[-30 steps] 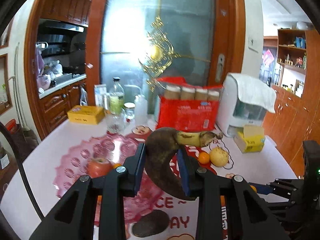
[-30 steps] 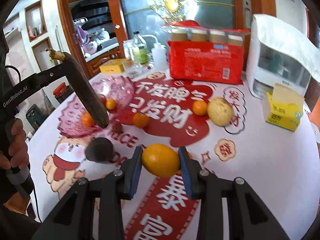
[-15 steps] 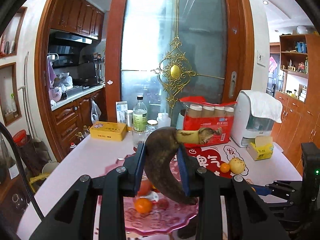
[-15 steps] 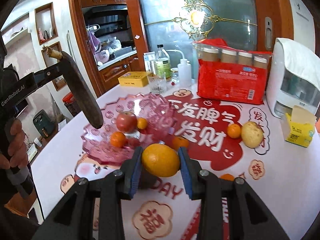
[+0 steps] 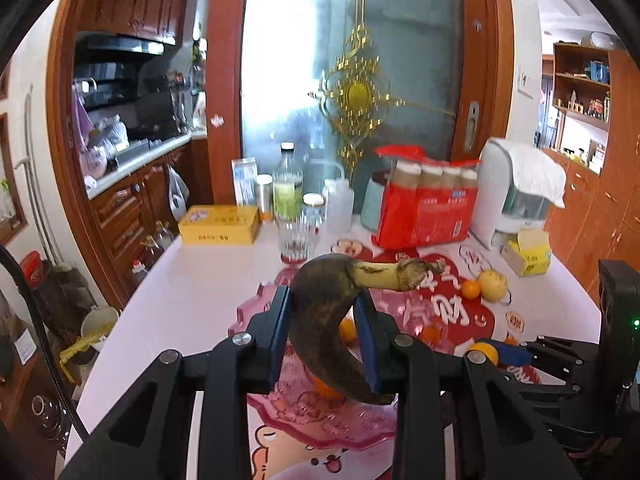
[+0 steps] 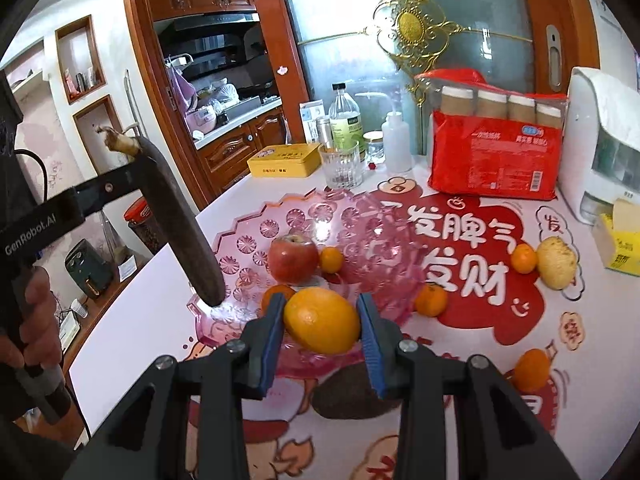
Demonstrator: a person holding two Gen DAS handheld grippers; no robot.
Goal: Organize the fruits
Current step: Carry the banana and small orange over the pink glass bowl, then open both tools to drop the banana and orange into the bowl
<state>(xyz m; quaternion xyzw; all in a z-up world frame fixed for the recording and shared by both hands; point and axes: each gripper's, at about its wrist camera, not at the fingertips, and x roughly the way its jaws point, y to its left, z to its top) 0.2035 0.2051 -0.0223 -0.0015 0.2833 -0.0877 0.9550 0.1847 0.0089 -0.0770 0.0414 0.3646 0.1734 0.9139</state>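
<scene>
Two loaded claws: banana [image 5: 324, 320] and orange [image 6: 322, 320] above bowl rim [image 6: 224, 236].

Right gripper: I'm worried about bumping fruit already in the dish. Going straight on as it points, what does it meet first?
Probably the red apple in the pink dish, just beyond the held orange; depth is uncertain.

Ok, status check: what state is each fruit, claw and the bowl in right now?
Left claw: shut on banana, held above the pink bowl.
Right claw: shut on orange, at the bowl's near rim.
Pink bowl: holds the apple and small oranges.
Pear: loose on table.
Avocado: on table beside the bowl.
</scene>
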